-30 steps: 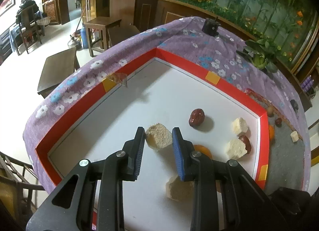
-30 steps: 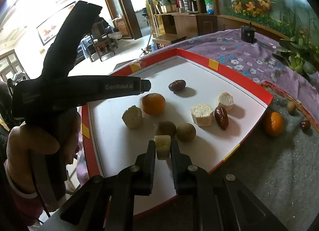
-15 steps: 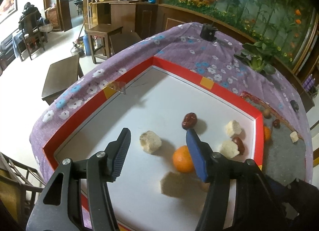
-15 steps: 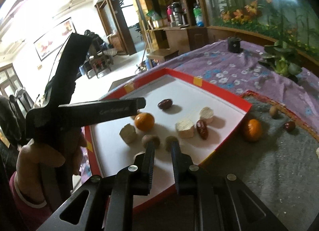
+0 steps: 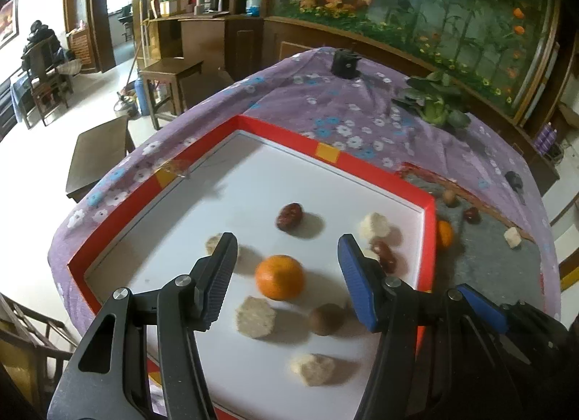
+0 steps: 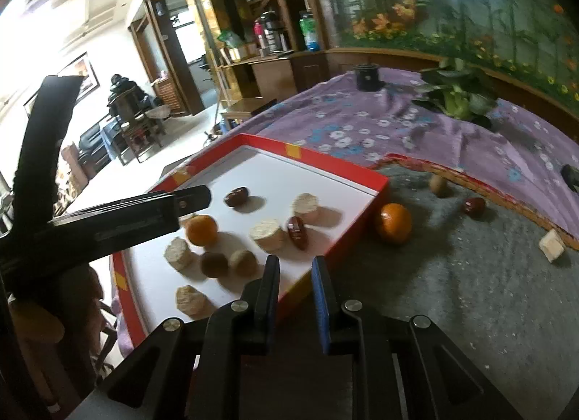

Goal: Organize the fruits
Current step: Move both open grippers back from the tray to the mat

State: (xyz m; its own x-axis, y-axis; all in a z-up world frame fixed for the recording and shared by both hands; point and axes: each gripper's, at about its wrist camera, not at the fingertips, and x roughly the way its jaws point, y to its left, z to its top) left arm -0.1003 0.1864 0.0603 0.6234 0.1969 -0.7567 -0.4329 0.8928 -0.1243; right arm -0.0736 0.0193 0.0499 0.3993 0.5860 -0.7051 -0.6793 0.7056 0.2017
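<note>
Most fruit already in red-rimmed tray [image 6: 376,181]: orange [image 5: 279,277], dates, brown fruits, pale chunks. Left on grey mat [image 6: 452,293]: second orange [image 6: 393,222], date, small brown fruit, pale cube. Left gripper [image 5: 286,275] wide apart, empty, above tray. Right gripper [image 6: 295,293] nearly closed, empty.

The left gripper [image 5: 286,257] hides part of a pale chunk [image 5: 213,243]; the dates [image 5: 385,257] are blurred.

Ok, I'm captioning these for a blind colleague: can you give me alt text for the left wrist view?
The open, empty left gripper hovers over a red-rimmed white tray on a purple floral tablecloth. On the tray lie an orange, two red dates, a brown round fruit and several pale chunky pieces.
</note>
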